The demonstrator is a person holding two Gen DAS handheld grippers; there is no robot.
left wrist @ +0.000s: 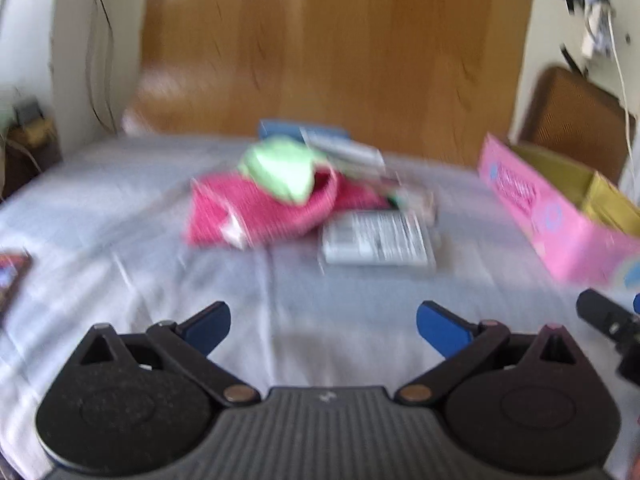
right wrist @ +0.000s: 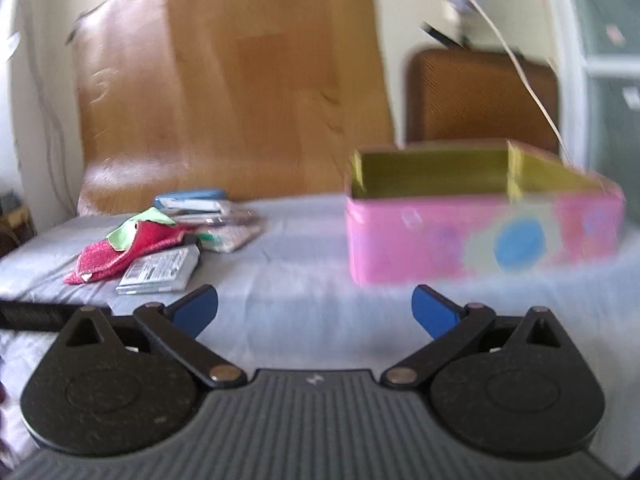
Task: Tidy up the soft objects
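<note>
While both grippers hover empty, fingers spread wide, the fuzzy crimson cloth (left wrist: 260,216) lies mid-surface with a pale green cloth (left wrist: 280,170) on top, overlapping a flat grey packet (left wrist: 376,240). The left gripper (left wrist: 323,322) faces that pile; the right gripper (right wrist: 315,307) faces the open pink tin box with a yellow-green inside (right wrist: 480,236), well apart to the right. Best bet here: pinch the green cloth alone at a raised fold, keep clear of the packet, then carry it to the box.

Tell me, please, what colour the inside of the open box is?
Yellow-green inside the box, pink outside; the right wrist view shows it best.
</note>
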